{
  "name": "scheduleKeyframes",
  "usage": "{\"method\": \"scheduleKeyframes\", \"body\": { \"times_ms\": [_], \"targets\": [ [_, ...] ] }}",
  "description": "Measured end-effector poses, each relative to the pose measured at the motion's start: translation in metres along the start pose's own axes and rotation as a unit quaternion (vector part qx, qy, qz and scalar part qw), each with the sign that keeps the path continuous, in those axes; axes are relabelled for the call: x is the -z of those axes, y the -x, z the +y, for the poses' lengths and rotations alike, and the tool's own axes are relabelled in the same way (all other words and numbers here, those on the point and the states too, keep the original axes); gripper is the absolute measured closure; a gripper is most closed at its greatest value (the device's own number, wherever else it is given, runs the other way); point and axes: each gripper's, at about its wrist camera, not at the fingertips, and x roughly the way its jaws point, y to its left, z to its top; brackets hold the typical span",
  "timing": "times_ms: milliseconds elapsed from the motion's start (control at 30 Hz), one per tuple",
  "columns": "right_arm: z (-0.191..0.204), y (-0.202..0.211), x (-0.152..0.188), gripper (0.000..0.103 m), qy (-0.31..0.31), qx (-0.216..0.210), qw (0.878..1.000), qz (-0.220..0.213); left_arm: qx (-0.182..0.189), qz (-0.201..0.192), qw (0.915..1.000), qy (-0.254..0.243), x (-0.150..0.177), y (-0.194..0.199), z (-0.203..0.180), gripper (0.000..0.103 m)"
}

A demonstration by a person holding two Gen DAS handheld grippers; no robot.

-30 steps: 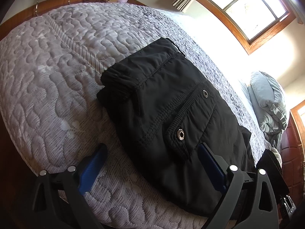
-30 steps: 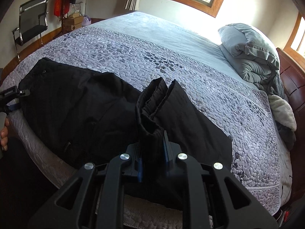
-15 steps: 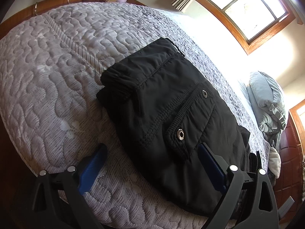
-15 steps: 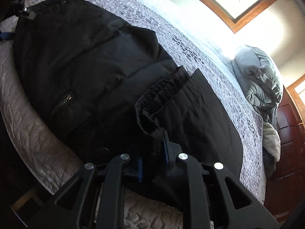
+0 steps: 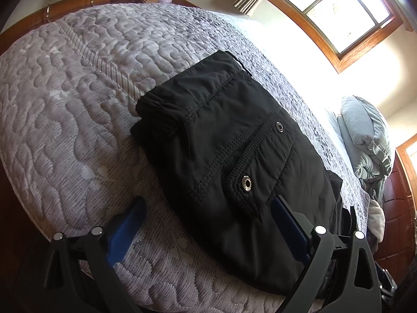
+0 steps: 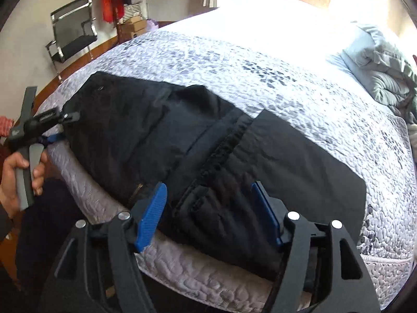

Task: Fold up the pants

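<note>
Black pants (image 6: 208, 156) lie on the quilted grey bed (image 6: 260, 78), folded over with the cuffs laid near the middle. In the left wrist view the waist end with a snap pocket (image 5: 247, 182) faces me. My left gripper (image 5: 208, 224) is open, its blue pads astride the near edge of the pants; it also shows in the right wrist view (image 6: 52, 127), held by a hand. My right gripper (image 6: 209, 208) is open and empty, its pads either side of the folded cuff edge.
A rumpled grey duvet (image 6: 385, 70) lies at the head of the bed. A black chair (image 6: 73, 34) and cardboard boxes (image 6: 133, 26) stand by the far wall. The bed's near edge drops off just under both grippers.
My right gripper has opened and let go of the pant cuffs, which now lie flat on the pants. The left gripper has stayed still and open.
</note>
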Motion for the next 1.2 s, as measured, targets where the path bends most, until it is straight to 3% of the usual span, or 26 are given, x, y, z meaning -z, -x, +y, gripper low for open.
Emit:
{"method": "scheduleKeyframes", "body": {
  "times_ms": [100,300,367,500,600,633,667,733,833,900,967,1200],
  "targets": [
    [-0.014,-0.023,-0.008,0.051,-0.002,0.034,0.999,0.027,0.0,0.001,1.0,-0.001,0.0,-0.001,-0.001,0.005],
    [-0.004,-0.07,0.009,0.057,0.021,0.024,0.995,0.095,0.013,0.005,0.9999,-0.001,-0.003,-0.001,0.003,0.005],
    [0.0,-0.071,0.011,0.064,0.027,0.008,0.994,0.103,0.016,0.007,0.9998,-0.001,-0.003,-0.001,0.004,0.005],
    [0.002,-0.078,0.008,0.064,0.034,-0.026,0.99,0.132,0.025,0.007,0.9996,0.007,-0.005,0.0,0.007,0.005],
    [-0.003,-0.075,-0.02,0.065,0.043,-0.082,0.982,0.164,0.053,-0.01,0.9974,0.047,-0.006,0.013,0.019,0.005],
    [-0.002,-0.072,-0.038,0.057,0.053,-0.109,0.978,0.17,0.069,-0.01,0.9952,0.069,-0.005,0.016,0.025,0.005],
    [0.001,-0.069,-0.059,0.043,0.062,-0.139,0.973,0.175,0.086,-0.008,0.9921,0.091,-0.005,0.018,0.032,0.005],
    [0.015,-0.068,-0.108,0.024,0.096,-0.203,0.956,0.187,0.105,-0.007,0.9862,0.128,-0.006,0.019,0.043,0.005],
    [0.051,-0.078,-0.183,0.014,0.156,-0.254,0.935,0.19,0.135,0.0,0.9744,0.18,-0.012,0.015,0.057,0.005],
    [0.078,-0.092,-0.223,0.014,0.187,-0.278,0.923,0.191,0.144,-0.003,0.97,0.196,-0.018,0.011,0.061,0.005],
    [0.113,-0.119,-0.258,0.013,0.217,-0.309,0.901,0.215,0.154,-0.003,0.9667,0.204,-0.026,0.005,0.062,0.005],
    [0.235,-0.218,-0.3,0.013,0.312,-0.331,0.838,0.302,0.16,-0.002,0.964,0.213,-0.039,-0.014,0.061,0.005]
  ]
}}
